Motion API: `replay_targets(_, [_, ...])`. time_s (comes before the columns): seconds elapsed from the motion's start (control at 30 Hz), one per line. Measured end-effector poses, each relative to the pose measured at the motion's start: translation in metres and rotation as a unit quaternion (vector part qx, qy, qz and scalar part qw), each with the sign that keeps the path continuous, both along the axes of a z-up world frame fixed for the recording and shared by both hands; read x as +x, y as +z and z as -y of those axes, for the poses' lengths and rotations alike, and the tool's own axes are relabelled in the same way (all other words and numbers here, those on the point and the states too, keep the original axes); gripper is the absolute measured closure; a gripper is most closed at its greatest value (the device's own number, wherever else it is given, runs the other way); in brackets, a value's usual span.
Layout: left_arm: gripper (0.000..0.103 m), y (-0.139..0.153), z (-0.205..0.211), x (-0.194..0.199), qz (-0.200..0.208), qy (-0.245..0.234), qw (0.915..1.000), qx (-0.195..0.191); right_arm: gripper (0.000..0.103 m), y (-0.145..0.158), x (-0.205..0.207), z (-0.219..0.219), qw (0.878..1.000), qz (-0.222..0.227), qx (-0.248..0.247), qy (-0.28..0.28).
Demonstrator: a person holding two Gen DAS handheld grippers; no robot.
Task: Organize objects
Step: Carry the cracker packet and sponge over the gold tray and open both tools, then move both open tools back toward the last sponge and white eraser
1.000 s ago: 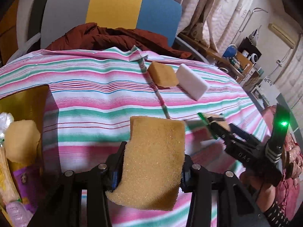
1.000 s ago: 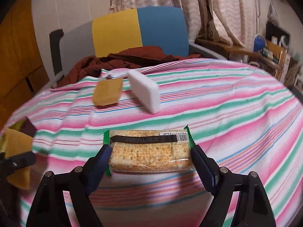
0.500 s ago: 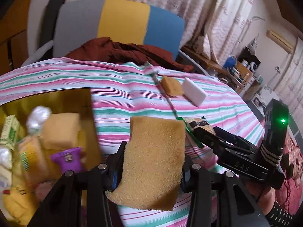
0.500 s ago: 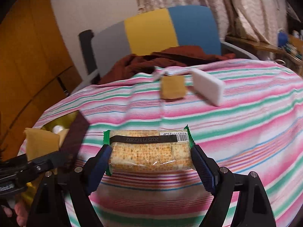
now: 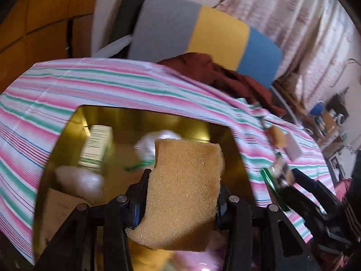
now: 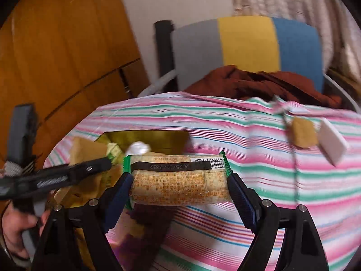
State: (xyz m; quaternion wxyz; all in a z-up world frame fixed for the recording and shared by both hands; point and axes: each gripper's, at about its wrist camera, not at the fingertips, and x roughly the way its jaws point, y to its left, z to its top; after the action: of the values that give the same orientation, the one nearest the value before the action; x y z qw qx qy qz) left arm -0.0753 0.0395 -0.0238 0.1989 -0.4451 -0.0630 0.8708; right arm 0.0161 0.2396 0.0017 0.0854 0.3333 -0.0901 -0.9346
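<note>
My left gripper (image 5: pixel 178 205) is shut on a tan sponge (image 5: pixel 182 192), held in the air over the open gold box (image 5: pixel 70 133) set in the striped tablecloth. My right gripper (image 6: pixel 179 187) is shut on a cracker packet (image 6: pixel 178 185) with green ends, hovering at the box's right edge (image 6: pixel 178 135). From the right wrist view the left gripper (image 6: pixel 74 171) and its sponge (image 6: pixel 88 151) appear at the left, over the box. The right gripper with the packet (image 5: pixel 277 171) shows at the right of the left wrist view.
Inside the box lie a green-and-white carton (image 5: pixel 96 146), white wrapped items (image 5: pixel 79 180) and other goods. A small tan sponge (image 6: pixel 303 133) and a white block (image 6: pixel 332 144) lie on the cloth far right. A chair (image 6: pixel 246 43) with a rust-red garment (image 6: pixel 248 83) stands behind.
Both grippers have swung left across the table with their loads. The gold box, at the left edge before, now lies under the left gripper and beside the right one.
</note>
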Motion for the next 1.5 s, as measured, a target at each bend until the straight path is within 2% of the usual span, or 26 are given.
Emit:
replay_targets(0.17, [0.058, -0.01, 0.021, -0.032, 0.029, 0.032, 0.999, -0.009, 0.018, -0.006, -0.024, 0.042, 0.998, 0.014, 0.041, 0.054])
replay_targets(0.33, [0.057, -0.018, 0.019, -0.05, 0.042, 0.023, 0.9984, -0.029, 0.017, -0.016, -0.039, 0.062, 0.996, 0.032, 0.05, 0.072])
replay_targets(0.47, [0.041, -0.024, 0.016, -0.057, 0.061, 0.022, 0.9964, -0.056, 0.015, -0.02, -0.044, 0.063, 0.996, 0.05, 0.032, 0.066])
replay_targets(0.57, [0.031, -0.019, 0.022, -0.053, 0.057, 0.031, 0.997, -0.041, 0.01, -0.017, -0.035, 0.06, 0.997, 0.039, 0.029, 0.063])
replay_targets(0.73, [0.031, -0.004, 0.041, -0.046, 0.04, 0.076, 0.9962, 0.013, 0.01, -0.018, -0.023, 0.048, 0.998, 0.037, 0.013, 0.044])
replay_targets(0.9, [0.031, 0.003, 0.046, -0.036, 0.026, 0.095, 0.995, 0.018, 0.01, -0.025, -0.019, 0.036, 0.998, 0.048, -0.01, 0.027])
replay_targets(1.27, [0.031, 0.004, 0.03, -0.015, 0.027, 0.07, 0.9972, 0.003, 0.01, -0.022, -0.012, 0.029, 0.998, 0.046, -0.025, 0.022])
replay_targets(1.4, [0.031, 0.006, 0.025, -0.008, 0.024, 0.059, 0.9979, 0.012, 0.01, -0.021, -0.01, 0.024, 0.999, 0.043, -0.028, 0.017])
replay_targets(1.5, [0.031, 0.007, 0.023, -0.004, 0.033, 0.053, 0.9971, 0.042, 0.01, -0.02, -0.008, 0.02, 0.999, 0.04, -0.031, 0.009])
